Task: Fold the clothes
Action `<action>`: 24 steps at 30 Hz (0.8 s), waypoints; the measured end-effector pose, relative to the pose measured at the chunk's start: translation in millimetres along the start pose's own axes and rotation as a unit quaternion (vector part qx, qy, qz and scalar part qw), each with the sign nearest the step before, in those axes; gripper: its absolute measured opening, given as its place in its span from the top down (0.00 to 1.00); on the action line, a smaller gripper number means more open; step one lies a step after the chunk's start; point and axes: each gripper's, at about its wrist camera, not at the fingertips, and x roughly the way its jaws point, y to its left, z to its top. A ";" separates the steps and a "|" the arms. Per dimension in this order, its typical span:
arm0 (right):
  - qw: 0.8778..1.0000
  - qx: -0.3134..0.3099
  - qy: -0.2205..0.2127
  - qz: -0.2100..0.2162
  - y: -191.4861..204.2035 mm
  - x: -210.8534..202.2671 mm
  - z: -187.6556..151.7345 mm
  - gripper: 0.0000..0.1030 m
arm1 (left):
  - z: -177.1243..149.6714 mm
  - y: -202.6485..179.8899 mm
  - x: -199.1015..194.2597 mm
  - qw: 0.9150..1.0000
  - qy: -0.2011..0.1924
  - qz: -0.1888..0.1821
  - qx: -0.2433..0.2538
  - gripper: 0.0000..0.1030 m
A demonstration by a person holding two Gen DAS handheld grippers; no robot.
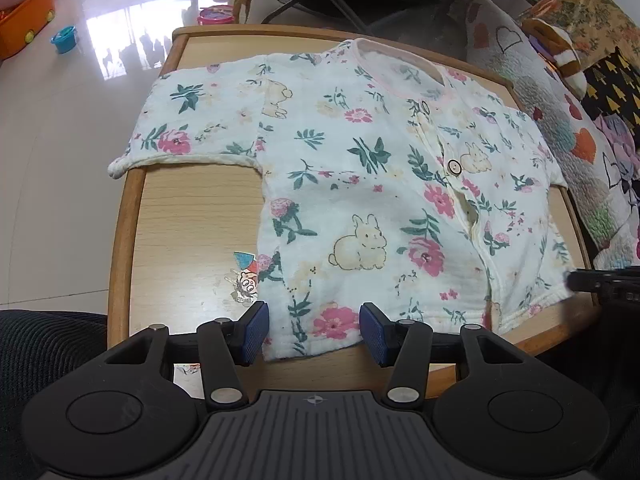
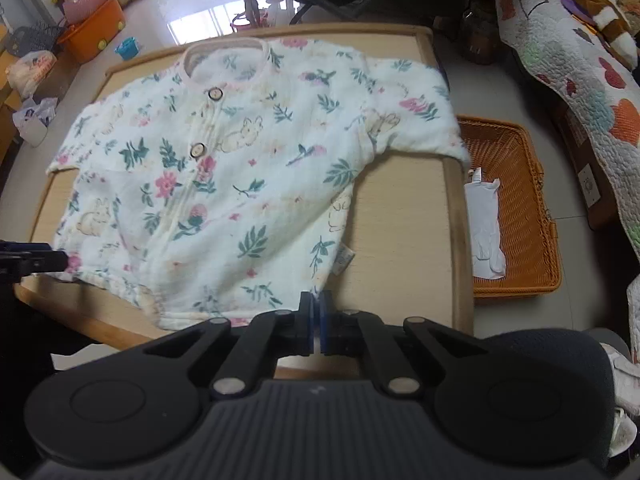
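A white floral baby shirt (image 1: 360,184) with bunny prints and wooden buttons lies spread flat, front up, on a small wooden table (image 1: 192,208). My left gripper (image 1: 314,332) is open, its blue pads either side of the shirt's bottom left hem corner. In the right wrist view the shirt (image 2: 240,176) lies with both sleeves out. My right gripper (image 2: 318,320) is shut on the bottom right hem corner of the shirt. The right gripper's tip also shows at the right edge of the left wrist view (image 1: 600,280).
A wicker basket (image 2: 516,216) with a white cloth (image 2: 486,224) stands on the floor right of the table. A quilted sofa cover (image 2: 568,64) is at the far right. Toy bins (image 1: 24,20) and small toys lie on the tiled floor at the far left.
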 end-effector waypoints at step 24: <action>0.992 -0.119 -0.036 0.005 57.6 -9.4 17.7 0.93 | 4.7 -7.0 16.8 1.000 0.007 0.011 0.011 0.48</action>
